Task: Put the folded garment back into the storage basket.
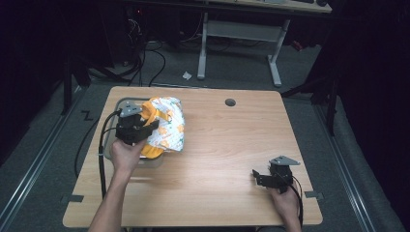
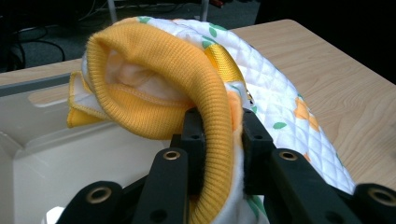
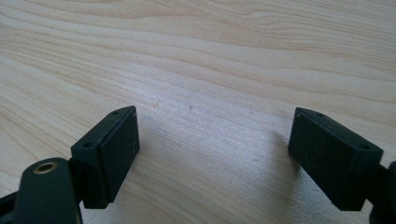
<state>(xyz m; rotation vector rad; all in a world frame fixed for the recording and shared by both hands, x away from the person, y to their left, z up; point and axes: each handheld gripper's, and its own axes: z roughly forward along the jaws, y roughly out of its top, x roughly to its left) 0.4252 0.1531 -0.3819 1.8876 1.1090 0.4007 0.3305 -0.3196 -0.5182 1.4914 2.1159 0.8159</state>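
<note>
The quilted garment (image 2: 280, 98), white with orange and green print, has its yellow ribbed cuff (image 2: 177, 70) pinched tight between the jaws of my left gripper (image 2: 218, 135). The rest drapes past my jaws over the edge of a pale bin (image 2: 60, 149). My right gripper (image 3: 215, 149) gapes wide, nothing in it, just above bare wooden table (image 3: 210, 60).

Quilted white cloth garment (image 2: 280, 100) with ribbed yellow knit cuff (image 2: 187, 70) noted; bin (image 2: 70, 154) smooth glossy plastic; desk (image 3: 210, 60) matt grained wood.
</note>
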